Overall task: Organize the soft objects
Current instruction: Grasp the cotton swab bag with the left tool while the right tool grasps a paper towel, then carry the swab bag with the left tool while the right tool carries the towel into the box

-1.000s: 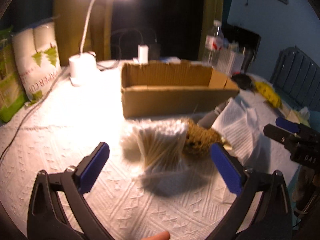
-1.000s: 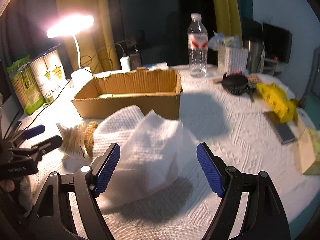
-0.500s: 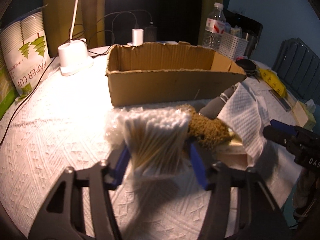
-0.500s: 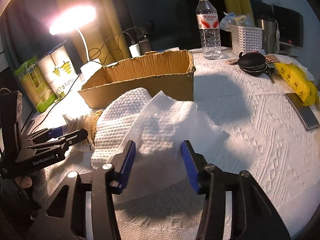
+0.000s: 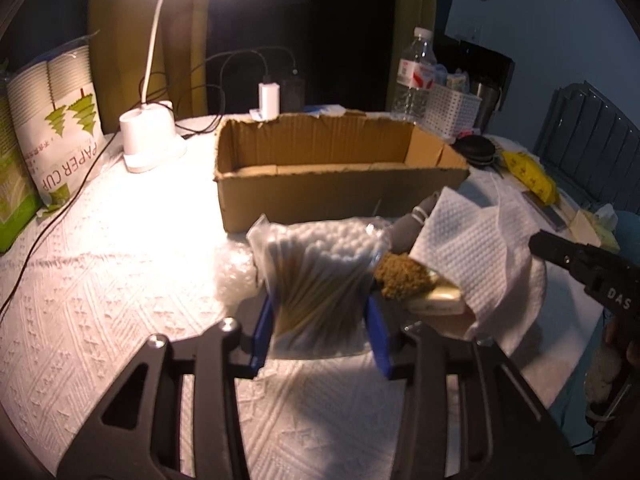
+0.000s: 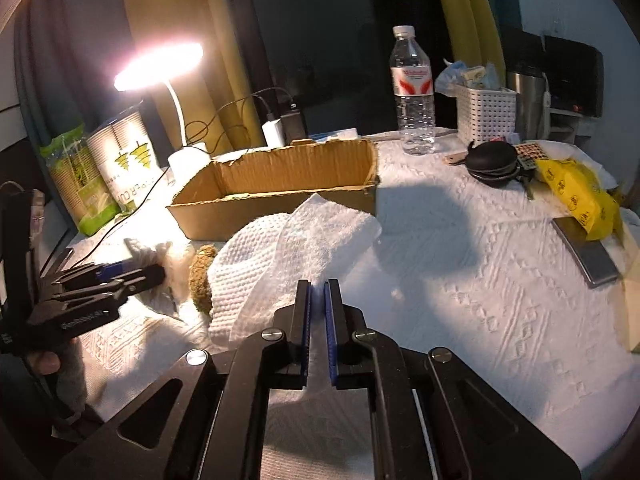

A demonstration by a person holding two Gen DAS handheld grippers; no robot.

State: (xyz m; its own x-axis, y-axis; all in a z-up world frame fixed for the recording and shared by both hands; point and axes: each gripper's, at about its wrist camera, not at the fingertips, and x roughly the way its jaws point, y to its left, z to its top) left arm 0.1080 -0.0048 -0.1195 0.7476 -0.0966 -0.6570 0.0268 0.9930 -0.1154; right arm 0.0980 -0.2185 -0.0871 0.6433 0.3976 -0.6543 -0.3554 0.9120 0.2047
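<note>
Both grippers grip: the left gripper [image 5: 320, 320] clamps the clear bag of cotton swabs [image 5: 320, 276] above the bench [image 5: 100, 280]; right gripper [image 6: 317, 292] fingers pinch the white paper towel [image 6: 280, 252] before the brown cardboard box [image 6: 280, 184].

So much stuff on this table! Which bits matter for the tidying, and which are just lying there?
In the job: swabs bag in left tool, paper towel in right tool, sponge, box.
Lying about: lamp, bottle, cups, basket.
</note>
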